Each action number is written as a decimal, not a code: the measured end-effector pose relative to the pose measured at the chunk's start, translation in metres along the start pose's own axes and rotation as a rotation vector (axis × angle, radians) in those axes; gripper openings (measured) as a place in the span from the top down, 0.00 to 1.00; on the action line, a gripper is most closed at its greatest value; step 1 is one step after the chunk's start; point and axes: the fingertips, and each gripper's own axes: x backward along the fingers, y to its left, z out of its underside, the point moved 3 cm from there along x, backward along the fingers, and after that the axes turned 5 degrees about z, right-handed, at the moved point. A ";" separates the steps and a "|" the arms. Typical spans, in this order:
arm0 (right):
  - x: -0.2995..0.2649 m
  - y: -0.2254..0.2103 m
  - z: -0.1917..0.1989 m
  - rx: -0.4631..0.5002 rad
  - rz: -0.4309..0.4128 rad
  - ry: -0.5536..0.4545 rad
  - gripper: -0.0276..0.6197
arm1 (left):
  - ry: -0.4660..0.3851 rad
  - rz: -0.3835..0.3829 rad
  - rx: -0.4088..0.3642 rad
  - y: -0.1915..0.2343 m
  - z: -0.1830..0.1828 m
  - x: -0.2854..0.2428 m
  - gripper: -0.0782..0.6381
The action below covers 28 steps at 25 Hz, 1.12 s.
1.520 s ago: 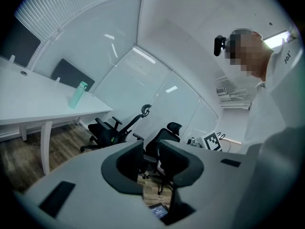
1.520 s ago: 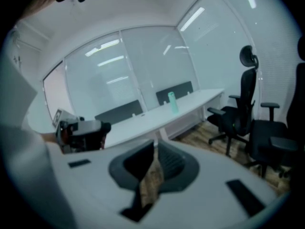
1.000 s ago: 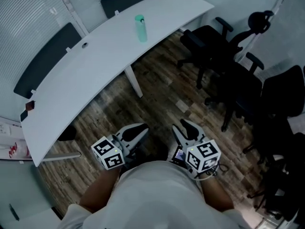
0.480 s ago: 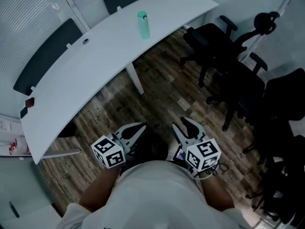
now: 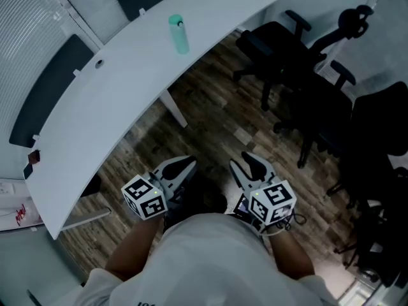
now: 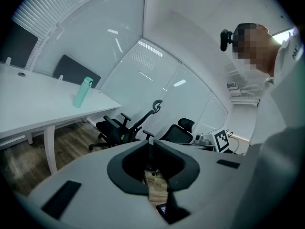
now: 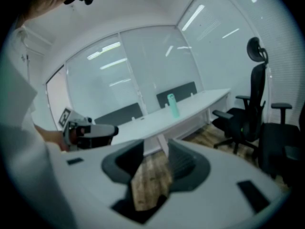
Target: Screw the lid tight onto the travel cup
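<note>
A mint-green travel cup [image 5: 178, 34] with its lid on stands upright on the long white desk [image 5: 115, 101], far from both grippers. It also shows small in the left gripper view as the cup [image 6: 82, 92] and in the right gripper view as the cup [image 7: 173, 105]. My left gripper [image 5: 185, 166] is held low, close to the person's body, over the wooden floor, its jaws shut with nothing between them. My right gripper [image 5: 246, 163] hangs beside it, open and empty. In their own views, the left gripper [image 6: 151, 145] shows a closed slit and the right gripper [image 7: 155, 149] a clear gap.
Several black office chairs [image 5: 287, 62] crowd the floor to the right of the desk. Dark panels [image 5: 48, 88] stand along the desk's far edge. A white desk leg [image 5: 173, 110] reaches the wooden floor [image 5: 210, 120] between me and the cup.
The left gripper's jaws have closed from slightly apart. The head view has shifted, so the desk and cup sit a little further up and left. Both grippers stay low by the body.
</note>
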 end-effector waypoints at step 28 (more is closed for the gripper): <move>-0.186 0.032 -0.105 0.054 0.058 0.026 0.72 | -0.029 0.034 -0.019 0.170 -0.124 0.028 0.70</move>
